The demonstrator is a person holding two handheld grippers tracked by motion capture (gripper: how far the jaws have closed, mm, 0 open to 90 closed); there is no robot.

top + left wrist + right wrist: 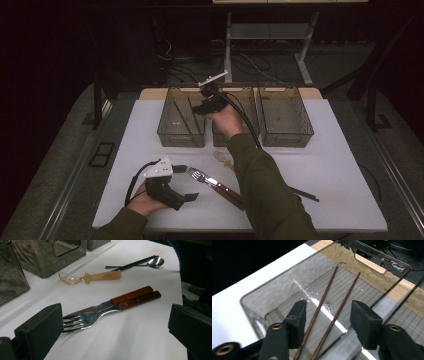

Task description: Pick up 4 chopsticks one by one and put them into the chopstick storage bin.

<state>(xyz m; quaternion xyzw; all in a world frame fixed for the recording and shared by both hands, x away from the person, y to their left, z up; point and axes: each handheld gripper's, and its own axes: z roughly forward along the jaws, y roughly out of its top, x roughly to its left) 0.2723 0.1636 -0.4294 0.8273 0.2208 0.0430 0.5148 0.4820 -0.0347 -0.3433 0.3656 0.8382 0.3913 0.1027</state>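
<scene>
right tool (328, 315) open — chopsticks (325, 303) in bin (262, 293)

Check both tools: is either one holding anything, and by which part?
Nothing is held. The right tool is open above two chopsticks lying in the left bin; the left tool is open near the fork.
</scene>
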